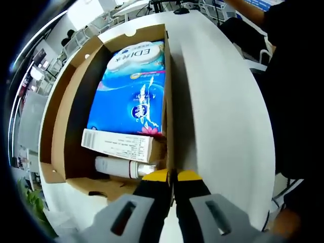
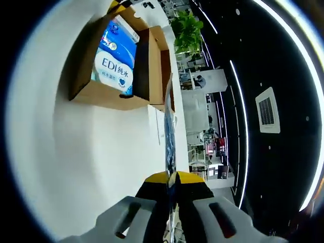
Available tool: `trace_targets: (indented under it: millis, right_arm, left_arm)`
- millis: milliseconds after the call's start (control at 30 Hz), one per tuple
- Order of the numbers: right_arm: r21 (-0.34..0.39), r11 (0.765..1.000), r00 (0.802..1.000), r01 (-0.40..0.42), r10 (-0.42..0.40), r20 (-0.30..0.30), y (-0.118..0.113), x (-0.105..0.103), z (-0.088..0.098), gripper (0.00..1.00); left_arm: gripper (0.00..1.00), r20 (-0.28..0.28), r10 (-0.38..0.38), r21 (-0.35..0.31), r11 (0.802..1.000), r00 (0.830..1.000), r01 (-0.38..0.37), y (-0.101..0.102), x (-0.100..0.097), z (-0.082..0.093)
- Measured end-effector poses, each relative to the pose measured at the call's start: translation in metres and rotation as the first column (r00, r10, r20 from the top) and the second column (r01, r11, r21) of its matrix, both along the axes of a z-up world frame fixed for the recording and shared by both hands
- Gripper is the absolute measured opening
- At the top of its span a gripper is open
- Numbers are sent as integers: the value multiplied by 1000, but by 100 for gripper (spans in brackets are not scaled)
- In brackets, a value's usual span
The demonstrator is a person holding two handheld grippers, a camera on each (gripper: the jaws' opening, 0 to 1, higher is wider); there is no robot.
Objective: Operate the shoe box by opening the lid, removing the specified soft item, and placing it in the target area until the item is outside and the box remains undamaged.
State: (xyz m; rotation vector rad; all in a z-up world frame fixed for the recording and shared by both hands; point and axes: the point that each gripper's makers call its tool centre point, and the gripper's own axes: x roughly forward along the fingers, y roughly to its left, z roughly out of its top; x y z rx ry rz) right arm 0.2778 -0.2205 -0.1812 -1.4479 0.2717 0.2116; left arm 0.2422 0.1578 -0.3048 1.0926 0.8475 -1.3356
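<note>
An open brown cardboard shoe box [image 1: 61, 106] lies on a white table [image 1: 217, 111]. Inside lie a blue soft pack marked EDI [image 1: 131, 91], a white carton [image 1: 116, 144] and a white bottle [image 1: 121, 167]. My left gripper [image 1: 172, 175] is shut on the top edge of the box's right wall [image 1: 168, 101]. In the right gripper view the box [image 2: 101, 96] sits far off at the upper left with the blue pack [image 2: 114, 55] showing. My right gripper [image 2: 170, 175] is shut on a thin flat sheet [image 2: 168, 126] seen edge-on; I cannot tell what it is.
The box's lid flap [image 1: 53, 126] lies open on the side away from my left gripper. A person in dark clothes [image 1: 293, 76] stands at the table's edge. A green plant [image 2: 187, 30] and shelves stand beyond the table. Bare tabletop [image 2: 86, 167] lies between the right gripper and the box.
</note>
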Motion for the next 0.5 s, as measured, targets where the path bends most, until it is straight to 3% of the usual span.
trace_targets:
  millis: [500]
  right_arm:
    - [-12, 1000, 999, -16, 16, -32, -21, 5, -30, 1]
  left_arm:
    - [2, 6, 23, 2, 1000, 1000, -23, 1, -1, -1]
